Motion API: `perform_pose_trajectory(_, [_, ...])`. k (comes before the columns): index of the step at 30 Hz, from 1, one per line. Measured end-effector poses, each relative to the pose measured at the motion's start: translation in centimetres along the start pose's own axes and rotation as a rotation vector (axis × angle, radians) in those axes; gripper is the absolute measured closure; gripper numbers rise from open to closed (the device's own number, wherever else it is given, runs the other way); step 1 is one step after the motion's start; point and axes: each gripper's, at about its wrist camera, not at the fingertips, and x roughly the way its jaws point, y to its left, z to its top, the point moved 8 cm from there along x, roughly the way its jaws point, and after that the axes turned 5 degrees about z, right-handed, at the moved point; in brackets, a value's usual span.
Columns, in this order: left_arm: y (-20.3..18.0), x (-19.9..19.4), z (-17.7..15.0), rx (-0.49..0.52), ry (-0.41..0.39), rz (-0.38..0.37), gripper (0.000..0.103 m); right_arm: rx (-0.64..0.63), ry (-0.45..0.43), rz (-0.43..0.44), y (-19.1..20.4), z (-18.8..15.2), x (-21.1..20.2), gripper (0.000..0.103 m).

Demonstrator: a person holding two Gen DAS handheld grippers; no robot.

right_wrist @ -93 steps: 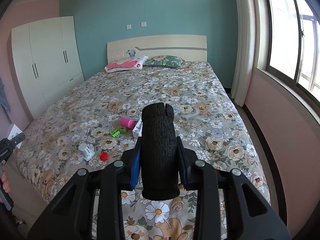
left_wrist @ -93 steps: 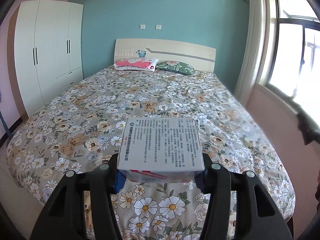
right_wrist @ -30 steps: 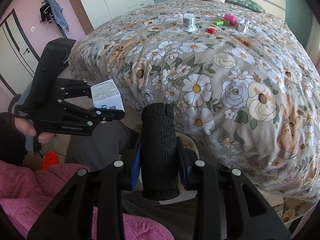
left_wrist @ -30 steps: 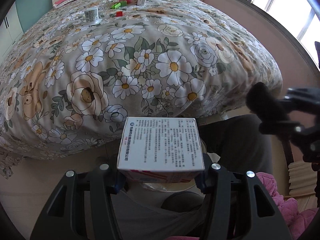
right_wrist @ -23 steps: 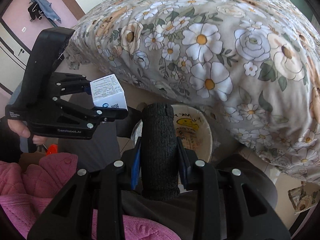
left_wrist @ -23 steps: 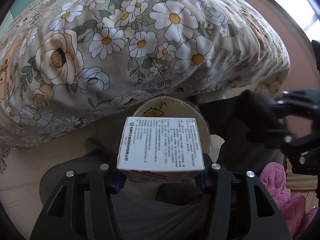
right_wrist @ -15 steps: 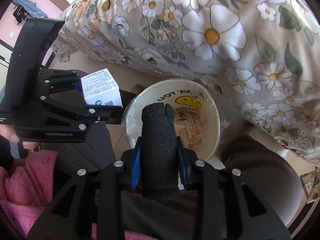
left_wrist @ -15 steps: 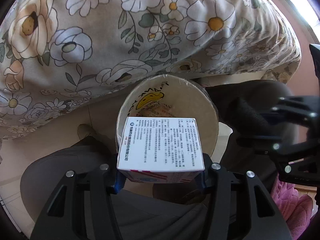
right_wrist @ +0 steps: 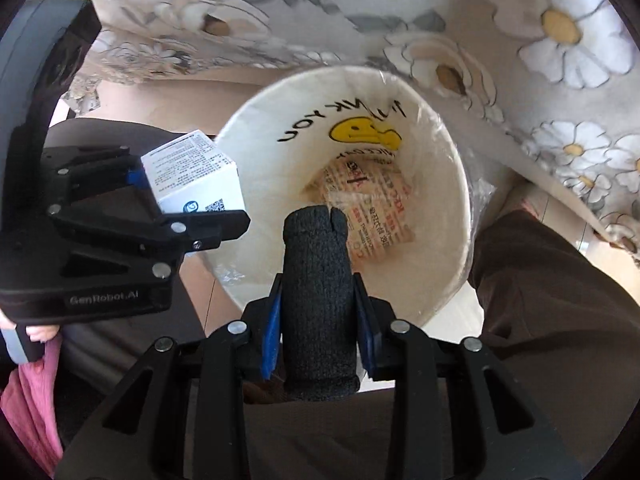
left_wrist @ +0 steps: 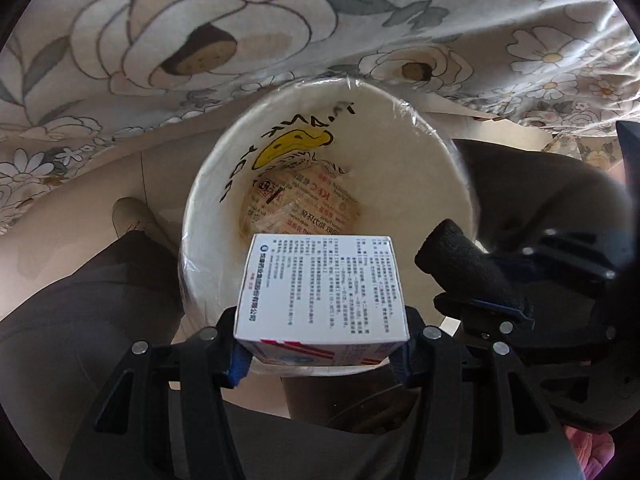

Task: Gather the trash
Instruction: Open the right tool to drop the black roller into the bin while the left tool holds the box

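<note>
Both claws lowered; printed white box (left_wrist: 322, 286) over bin (left_wrist: 420, 184).

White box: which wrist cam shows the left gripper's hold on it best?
Right wrist view. It shows the box side-on, clamped by the left gripper beside the bin, QR face visible. The left wrist view shows only its printed top filling the frame over the bin, finger contact mostly hidden.

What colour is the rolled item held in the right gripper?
Black, a knitted fabric roll, clearest in the right wrist view, held over the white bin.
</note>
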Motion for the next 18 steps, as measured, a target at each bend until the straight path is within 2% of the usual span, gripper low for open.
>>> perform_pose_trajectory(7, [0.8,3.1,1.2,-0.060,0.059,-0.008,0.047,0.091,0.062,0.019,-2.2,1.3,3.2,0.070])
perform_pose_trajectory(10, [1.0,4.2,1.7,-0.085,0.088,-0.034,0.047,0.125,0.081,0.031,-2.7,1.7,4.5,0.069])
perform_pose_trajectory(13, [1.3,4.9,2.0,-0.099,0.100,-0.063,0.047,0.108,0.088,-0.022,-3.2,2.1,5.5,0.069])
perform_pose_trajectory(18, [1.5,6.2,2.2,-0.106,0.110,-0.053,0.046,0.089,0.067,-0.061,-3.2,2.7,6.0,0.069])
